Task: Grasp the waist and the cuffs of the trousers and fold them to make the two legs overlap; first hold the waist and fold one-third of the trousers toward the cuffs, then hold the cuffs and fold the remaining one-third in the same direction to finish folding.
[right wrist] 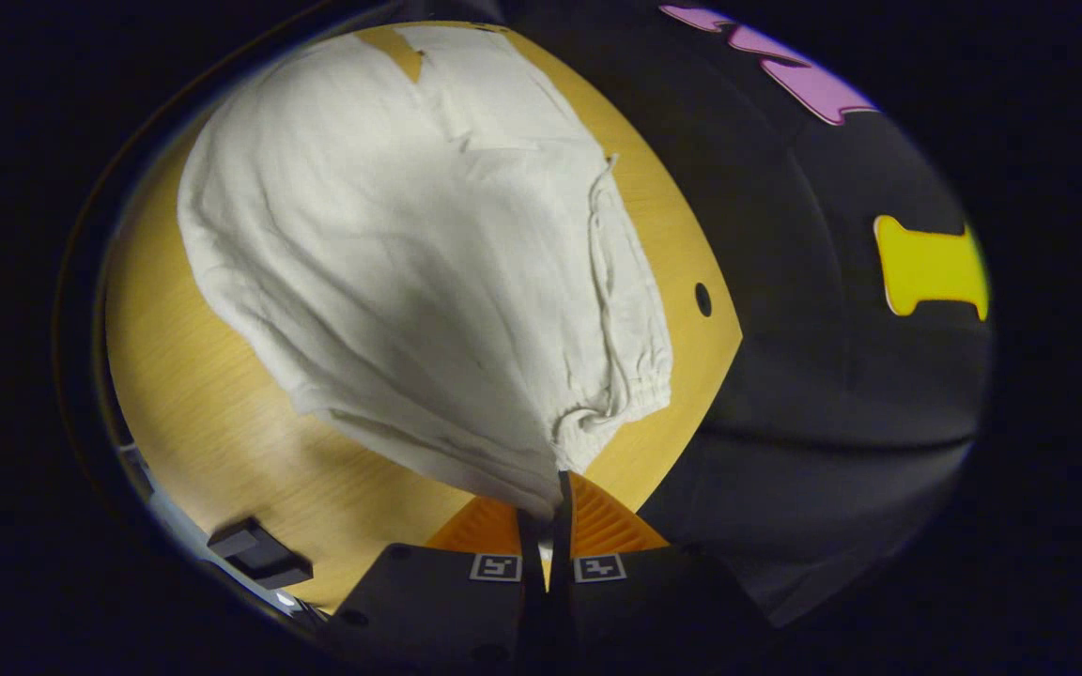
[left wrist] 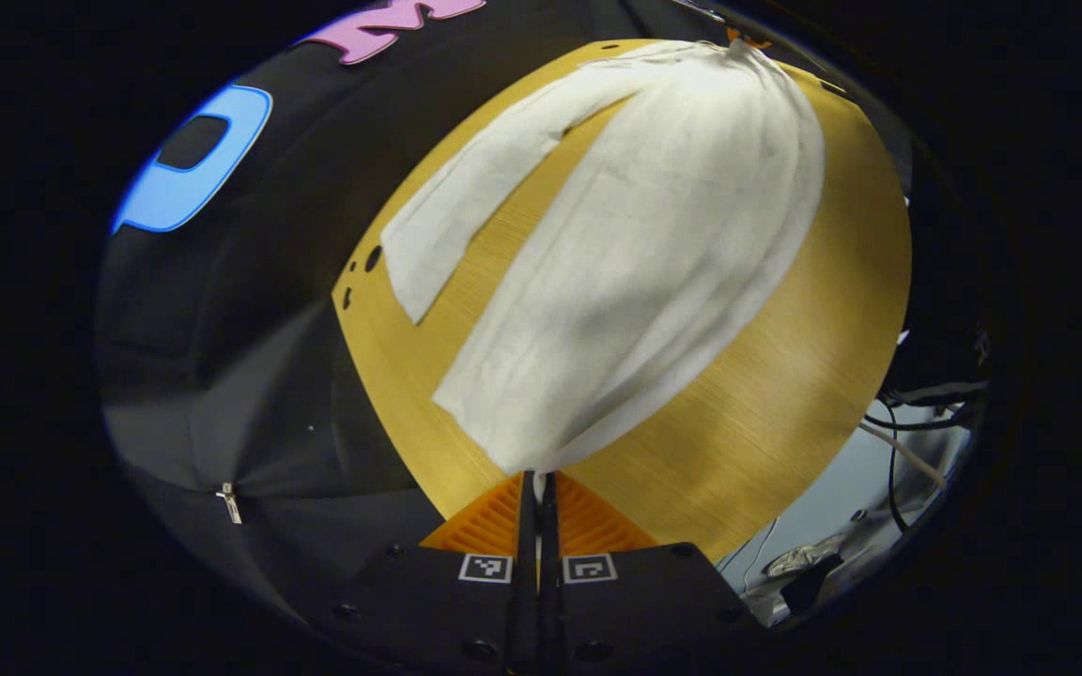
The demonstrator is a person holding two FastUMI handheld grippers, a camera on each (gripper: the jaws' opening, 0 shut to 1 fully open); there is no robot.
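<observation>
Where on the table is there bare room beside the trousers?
Bare table runs between the trousers and the cable-side edge, and a narrow wedge lies between the two legs. In the right gripper view, a bare strip borders the waistband. Crowded at each hand-held gripper.

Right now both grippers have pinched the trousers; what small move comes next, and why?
Probably carry the near leg across onto the far one. The left gripper pinches a cuff of the trousers, the right gripper pinches the waist, and the far leg lies apart on the table, so the legs do not overlap.
</observation>
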